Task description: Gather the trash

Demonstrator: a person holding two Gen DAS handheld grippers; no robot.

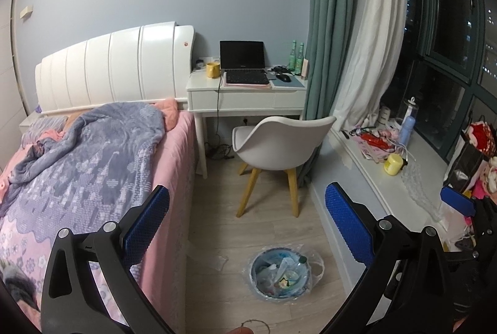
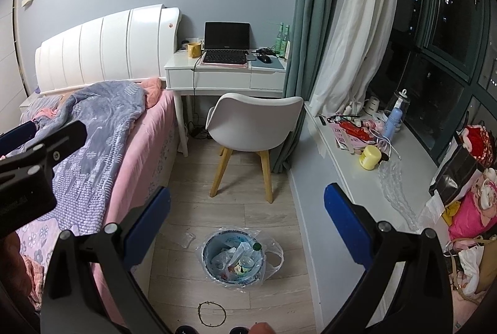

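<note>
I hold both grippers, left gripper (image 1: 247, 225) and right gripper (image 2: 247, 222), spread and empty above the trash bin (image 2: 233, 258); next, I judge, comes reaching for the plastic scrap (image 2: 188, 239) beside it.

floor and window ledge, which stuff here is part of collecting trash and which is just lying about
Job in hand:
- round blue trash bin with a clear plastic liner
- clear plastic scrap on the floor beside the bin
- crinkled clear plastic wrap on the ledge, probably trash

Just lying about:
- white shell chair with wooden legs
- open black laptop
- yellow mug
- yellow jar
- thin ring on the floor, unclear
</note>
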